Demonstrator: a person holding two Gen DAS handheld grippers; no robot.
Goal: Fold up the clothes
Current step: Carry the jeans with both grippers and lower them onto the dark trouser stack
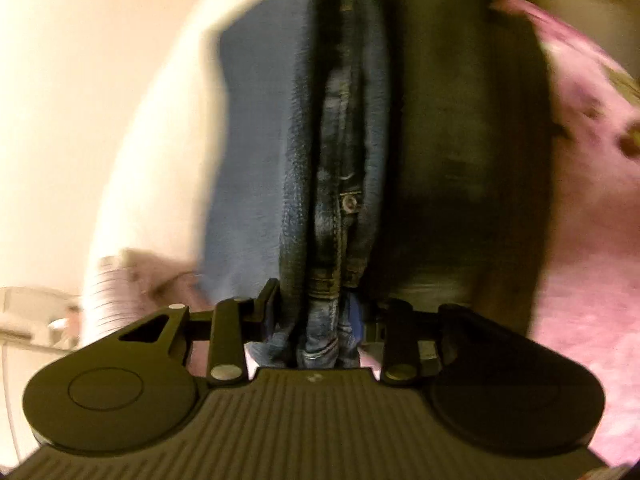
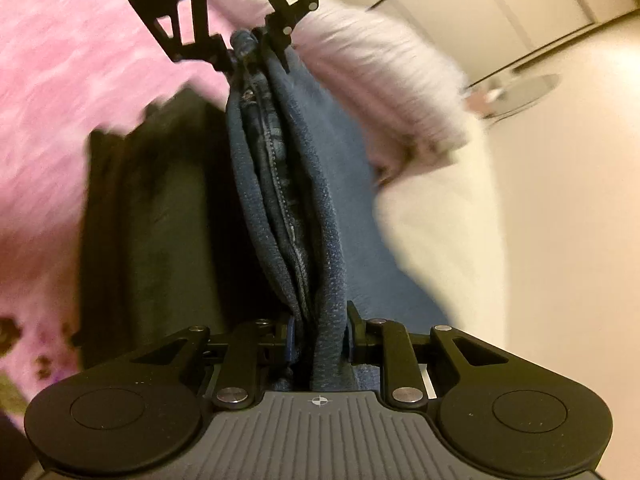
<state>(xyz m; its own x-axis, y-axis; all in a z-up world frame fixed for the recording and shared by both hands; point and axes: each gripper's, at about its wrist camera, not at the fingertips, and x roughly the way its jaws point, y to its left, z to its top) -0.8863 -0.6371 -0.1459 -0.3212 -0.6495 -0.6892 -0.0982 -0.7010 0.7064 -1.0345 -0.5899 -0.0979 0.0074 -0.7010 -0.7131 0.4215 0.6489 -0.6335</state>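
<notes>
A pair of blue jeans (image 1: 340,168) hangs stretched between my two grippers, waistband edge bunched into folds, with a rivet button showing. My left gripper (image 1: 320,320) is shut on one end of the waistband. In the right wrist view my right gripper (image 2: 318,340) is shut on the other end of the same jeans (image 2: 296,184), and the left gripper (image 2: 248,46) appears at the top, clamped on the far end. The denim runs straight from one gripper to the other. Both views are blurred by motion.
A pink fluffy blanket (image 2: 52,80) lies beneath, with a dark garment or bag (image 2: 160,216) on it next to the jeans. Cream wall and cupboard doors (image 2: 540,8) fill the right side. A pale striped cloth (image 1: 108,280) lies at the left.
</notes>
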